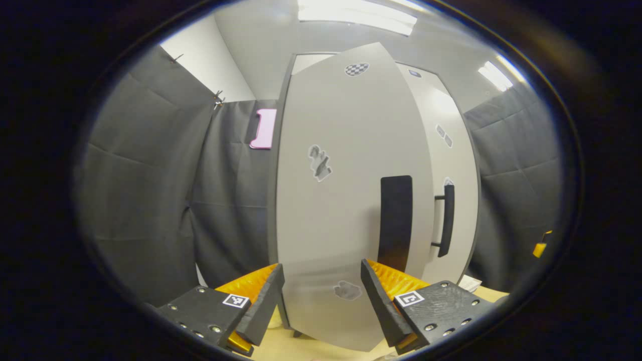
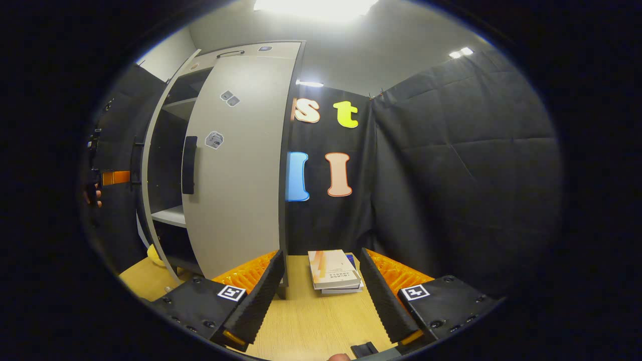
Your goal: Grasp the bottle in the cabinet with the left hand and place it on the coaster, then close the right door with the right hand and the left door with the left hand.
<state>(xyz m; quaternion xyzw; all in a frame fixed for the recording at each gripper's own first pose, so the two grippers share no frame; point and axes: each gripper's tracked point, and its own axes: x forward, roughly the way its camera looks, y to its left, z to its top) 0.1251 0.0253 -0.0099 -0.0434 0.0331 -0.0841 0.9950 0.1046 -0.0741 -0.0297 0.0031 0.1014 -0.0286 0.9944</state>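
Observation:
The cabinet's left door (image 1: 346,200) stands ajar right in front of my left gripper (image 1: 323,301), which is open with nothing between its fingers. The door's black handle (image 1: 396,220) sits just above the right finger. Beyond it the right door (image 1: 451,150) with its own handle (image 1: 446,220) lies flat against the cabinet front. In the right gripper view the right door (image 2: 235,165) looks shut, and the left door (image 2: 150,165) hangs partly open over the shelves (image 2: 170,215). My right gripper (image 2: 323,296) is open above the wooden table (image 2: 311,321), away from the cabinet.
A stack of books (image 2: 333,271) lies on the table ahead of the right gripper. A small yellow object (image 2: 153,255) rests by the cabinet's foot. A hand (image 2: 93,193) holding the other gripper is at the far left. Black cloth walls close in both sides.

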